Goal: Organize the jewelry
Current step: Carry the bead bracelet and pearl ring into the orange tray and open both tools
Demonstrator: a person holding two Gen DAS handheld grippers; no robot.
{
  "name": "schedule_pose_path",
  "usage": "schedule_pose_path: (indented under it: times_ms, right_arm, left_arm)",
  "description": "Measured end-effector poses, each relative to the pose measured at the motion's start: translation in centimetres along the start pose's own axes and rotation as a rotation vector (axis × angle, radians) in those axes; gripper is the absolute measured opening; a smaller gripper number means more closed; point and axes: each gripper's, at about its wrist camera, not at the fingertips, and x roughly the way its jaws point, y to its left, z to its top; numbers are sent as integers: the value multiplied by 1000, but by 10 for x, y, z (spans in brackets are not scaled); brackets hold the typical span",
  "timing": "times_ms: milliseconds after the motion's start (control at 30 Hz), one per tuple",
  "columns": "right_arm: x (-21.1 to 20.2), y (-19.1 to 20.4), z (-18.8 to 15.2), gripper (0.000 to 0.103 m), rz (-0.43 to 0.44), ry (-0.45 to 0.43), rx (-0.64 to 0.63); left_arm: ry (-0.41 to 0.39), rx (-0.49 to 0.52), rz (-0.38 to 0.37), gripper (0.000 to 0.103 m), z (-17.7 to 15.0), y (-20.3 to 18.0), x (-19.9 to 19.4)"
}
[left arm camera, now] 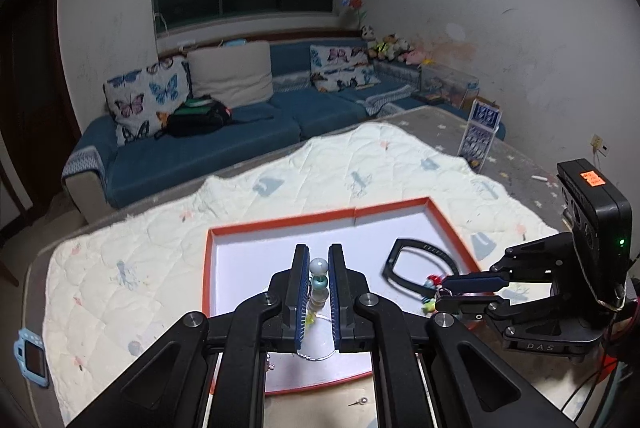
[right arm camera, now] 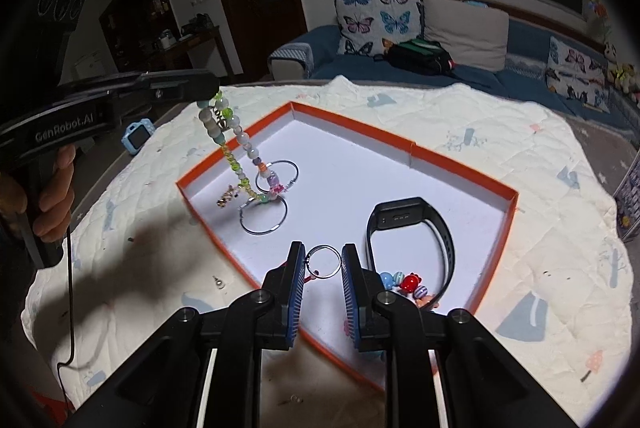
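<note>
An orange-rimmed box lid with a white floor [right arm camera: 412,150] lies on a quilt. My left gripper [left arm camera: 319,268] is shut on a beaded chain [left arm camera: 319,278]. In the right wrist view that gripper [right arm camera: 208,96] holds the bead strands [right arm camera: 234,148] up, and their two metal rings [right arm camera: 264,216] rest on the lid floor. My right gripper [right arm camera: 323,260] is closed around a small key ring [right arm camera: 324,262] with colourful beads [right arm camera: 408,284] at the lid's near edge. A black watch band [right arm camera: 412,232] lies in the lid. In the left wrist view the right gripper [left arm camera: 440,292] is beside the band [left arm camera: 420,264].
A blue kids' watch [right arm camera: 138,134] lies on the quilt left of the lid, seen also in the left wrist view [left arm camera: 30,356]. A small screw eye [right arm camera: 218,282] lies on the quilt. A printed card stand [left arm camera: 482,132] is at the far right. A blue sofa [left arm camera: 240,124] stands behind the table.
</note>
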Motion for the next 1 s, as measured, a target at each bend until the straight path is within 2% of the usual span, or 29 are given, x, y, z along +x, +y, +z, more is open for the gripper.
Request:
schedule_pose_path:
  times_ms: [367,733,800,833,867,900,1000]
  right_arm:
    - [22,0,-6,21,3,66,16]
    - [28,3,-11,22,17,98,10]
    - [28,4,-11,27,16,101,7]
    - [28,3,-10,34,15,103,6]
    - [27,4,-10,35,13,100,4]
    - [25,5,-10,35,4,94,0]
    - [18,7,-11,35,7,82,-4]
  left_arm:
    - [128,-58,13,10,-33,24,57]
    - [216,-85,38,12,-56,34,76]
    - [223,-91,43,17,-57,34,74]
    - [222,-92,44,26,-57,33,72]
    - [215,-91,48,38,-57,32,69]
    - [203,-90,53,42,-57,30,65]
    - [175,-88,53,44,-57,26,52]
